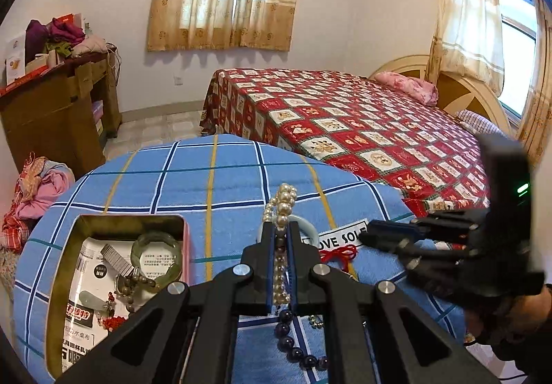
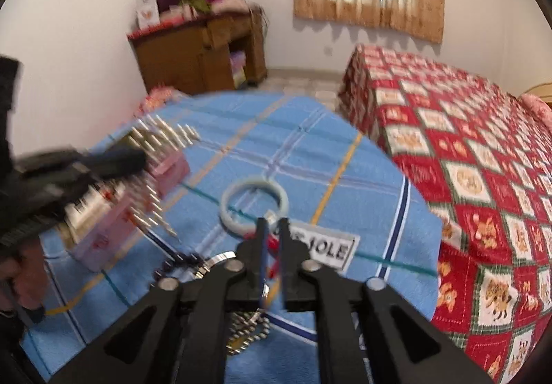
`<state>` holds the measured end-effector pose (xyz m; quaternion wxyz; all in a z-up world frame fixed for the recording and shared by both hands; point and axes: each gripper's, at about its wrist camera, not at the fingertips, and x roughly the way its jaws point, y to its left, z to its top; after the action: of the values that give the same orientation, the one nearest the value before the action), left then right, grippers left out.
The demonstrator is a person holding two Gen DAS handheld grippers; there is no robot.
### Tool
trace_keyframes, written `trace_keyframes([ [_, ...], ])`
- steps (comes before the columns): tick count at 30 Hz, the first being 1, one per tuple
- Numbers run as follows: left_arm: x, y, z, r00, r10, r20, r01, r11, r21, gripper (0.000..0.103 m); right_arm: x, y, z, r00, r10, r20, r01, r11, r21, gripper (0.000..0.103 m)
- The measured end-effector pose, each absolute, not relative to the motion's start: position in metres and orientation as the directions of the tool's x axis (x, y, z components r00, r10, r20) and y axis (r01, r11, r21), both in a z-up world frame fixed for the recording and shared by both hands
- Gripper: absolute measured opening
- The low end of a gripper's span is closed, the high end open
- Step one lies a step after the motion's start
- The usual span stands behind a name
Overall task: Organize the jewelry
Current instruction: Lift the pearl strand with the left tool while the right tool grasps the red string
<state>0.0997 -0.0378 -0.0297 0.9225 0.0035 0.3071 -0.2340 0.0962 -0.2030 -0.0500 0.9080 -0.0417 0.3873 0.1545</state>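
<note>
My left gripper [image 1: 281, 229] is shut on a pearl necklace [image 1: 282, 208], which runs between its fingers and loops above the tips. A pink tin box [image 1: 186, 239] at the lower left holds a green jade bangle [image 1: 157, 258] and other bead pieces. A pale bangle [image 2: 253, 208] lies on the blue checked table [image 2: 310, 160]. A dark bead bracelet [image 1: 296, 346] lies below my left gripper. My right gripper [image 2: 272, 223] hovers just before the pale bangle, its jaws a narrow gap apart with nothing between them. It shows at the right in the left wrist view [image 1: 376, 235].
A white label with black letters [image 2: 331, 251] and a red cord [image 1: 339, 251] lie by the pale bangle. A metal chain piece [image 2: 246, 332] lies under my right gripper. A bed with a red patterned cover [image 1: 362, 129] stands behind the table; a wooden cabinet [image 1: 51, 111] at the left.
</note>
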Motion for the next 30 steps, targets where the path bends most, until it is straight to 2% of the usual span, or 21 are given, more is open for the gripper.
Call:
trace_keyframes([
  [1, 0.1, -0.037, -0.031, 0.702, -0.428, -0.57, 0.431, 0.892, -0.138, 0.005, 0.098, -0.204, -0.055, 0.645, 0.243, -0.724, -0.31, 0.95, 0.042, 0.034],
  [5, 0.104, -0.037, -0.041, 0.694, -0.419, -0.585, 0.421, 0.896, -0.142, 0.005, 0.108, -0.202, -0.076, 0.6, 0.215, -0.771, -0.312, 0.95, 0.022, 0.035],
  [10, 0.107, -0.036, -0.05, 0.682, -0.416, -0.601, 0.417, 0.897, -0.148, 0.005, 0.111, -0.196, -0.085, 0.583, 0.22, -0.782, -0.33, 0.944, 0.02, 0.036],
  [11, 0.107, -0.036, -0.051, 0.682, -0.415, -0.602, 0.416, 0.897, -0.148, 0.005, 0.11, -0.195, -0.085, 0.585, 0.222, -0.78, -0.333, 0.943, 0.019, 0.027],
  [12, 0.107, -0.036, -0.051, 0.682, -0.415, -0.603, 0.415, 0.898, -0.149, 0.005, 0.109, -0.194, -0.085, 0.589, 0.223, -0.777, -0.335, 0.942, 0.016, 0.013],
  [13, 0.107, -0.035, -0.05, 0.682, -0.415, -0.602, 0.414, 0.898, -0.15, 0.005, 0.107, -0.194, -0.083, 0.594, 0.226, -0.772, -0.337, 0.942, 0.017, 0.005],
  [24, 0.092, -0.021, -0.021, 0.721, -0.424, -0.548, 0.408, 0.899, -0.158, 0.005, 0.077, -0.192, -0.016, 0.707, 0.28, -0.65, -0.345, 0.938, 0.029, 0.003],
  [30, 0.086, -0.013, -0.009, 0.737, -0.425, -0.525, 0.404, 0.9, -0.163, 0.005, 0.079, -0.188, -0.008, 0.714, 0.274, -0.644, -0.349, 0.937, 0.011, 0.003],
])
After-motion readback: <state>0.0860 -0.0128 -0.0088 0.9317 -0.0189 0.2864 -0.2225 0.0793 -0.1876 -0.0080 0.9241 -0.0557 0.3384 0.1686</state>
